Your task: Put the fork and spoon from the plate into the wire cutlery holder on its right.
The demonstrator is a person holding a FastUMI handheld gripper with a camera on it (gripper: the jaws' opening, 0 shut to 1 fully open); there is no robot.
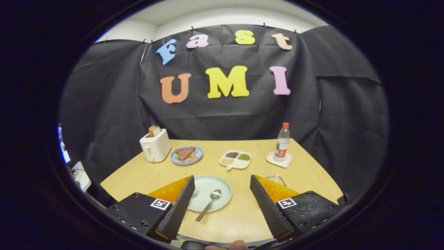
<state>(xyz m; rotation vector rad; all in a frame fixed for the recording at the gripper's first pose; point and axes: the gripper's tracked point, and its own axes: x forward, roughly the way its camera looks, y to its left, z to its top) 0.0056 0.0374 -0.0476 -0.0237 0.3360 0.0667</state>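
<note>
Gripper view: the gripper (222, 203) is seen held above the near edge of the wooden table (242, 215), its 2 fingers (180, 205) spread wide with nothing between their pads. Between the fingers a pale green plate (215, 184) is seen. On it the spoon (209, 204) lies with its bowl pointing away and slightly right, its handle running back over the plate's near rim. The fork (196, 191) lies just left of it, tines pointing away, mostly hidden behind the left finger. Behind the right finger, part of the wire cutlery holder (276, 179) is visible. Farther off, a toaster (155, 145), a blue plate of food (186, 155), a divided dish (235, 159) and a bottle (282, 143) on a coaster (279, 159) are lined up.
</note>
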